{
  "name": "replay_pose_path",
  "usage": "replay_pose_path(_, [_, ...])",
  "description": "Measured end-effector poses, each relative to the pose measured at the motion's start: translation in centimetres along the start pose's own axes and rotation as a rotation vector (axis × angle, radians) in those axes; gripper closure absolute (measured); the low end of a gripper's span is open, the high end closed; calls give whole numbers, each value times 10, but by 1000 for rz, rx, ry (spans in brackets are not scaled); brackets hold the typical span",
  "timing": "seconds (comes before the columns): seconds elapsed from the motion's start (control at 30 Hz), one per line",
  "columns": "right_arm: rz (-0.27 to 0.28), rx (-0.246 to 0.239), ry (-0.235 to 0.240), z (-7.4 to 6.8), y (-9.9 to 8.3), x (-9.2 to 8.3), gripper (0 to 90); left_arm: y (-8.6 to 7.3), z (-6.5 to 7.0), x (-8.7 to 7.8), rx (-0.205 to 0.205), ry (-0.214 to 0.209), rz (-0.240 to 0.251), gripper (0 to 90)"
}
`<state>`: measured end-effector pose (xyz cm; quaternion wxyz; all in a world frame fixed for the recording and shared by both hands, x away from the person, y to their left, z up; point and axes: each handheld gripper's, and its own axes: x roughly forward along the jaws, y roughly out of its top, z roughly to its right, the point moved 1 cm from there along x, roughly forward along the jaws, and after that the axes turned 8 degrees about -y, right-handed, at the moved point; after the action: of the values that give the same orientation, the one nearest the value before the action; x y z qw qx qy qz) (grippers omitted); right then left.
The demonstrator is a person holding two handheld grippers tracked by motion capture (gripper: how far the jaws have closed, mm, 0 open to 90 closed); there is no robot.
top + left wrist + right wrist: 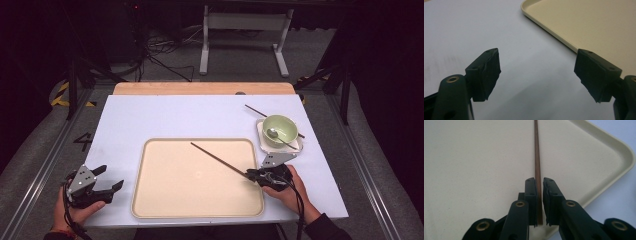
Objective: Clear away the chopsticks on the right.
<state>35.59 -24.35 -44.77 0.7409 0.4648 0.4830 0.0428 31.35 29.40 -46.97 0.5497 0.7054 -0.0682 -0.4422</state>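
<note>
The right gripper (538, 202) is clamped on a chopstick (217, 159) over the tray (150, 210) — setting it down seems next; the left gripper (537, 75) waits apart — empty.

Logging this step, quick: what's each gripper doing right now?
Left gripper: open, holding nothing, over bare table beside the tray.
Right gripper: closed on a chopstick over the tray.

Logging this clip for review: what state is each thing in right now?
Right tongs: shut on chopstick.
Chopstick: held over the tray.
Left tongs: open, holding nothing.
Tray: flat on table.
Second chopstick: lying behind the bowl.
Bowl: upright, spoon inside.
</note>
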Motion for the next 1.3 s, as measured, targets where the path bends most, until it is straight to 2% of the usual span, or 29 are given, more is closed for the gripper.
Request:
replay_pose_path(0.2, [6,-3,3,-1,1,0,806,0,0,0,-1,-3,-1,220])
replay_pose_path(0.43, [50,3,-10,3,3,-8,783,0,1,1,-4,-7,-3,220])
replay_pose_path(0.73, [113,-11,-28,6,12,-25,737,0,0,0,3,-7,-9,220])
replay_pose_path(0.97, [168,-17,-71,12,20,-45,695,0,0,1,3,-7,-11,220])
replay_pose_path(1.17, [223,5,-125,27,24,-68,670,0,0,1,0,-8,-11,219])
replay_pose_path(1.3, [237,20,-150,36,24,-79,646,0,0,2,-8,-12,-13,219])
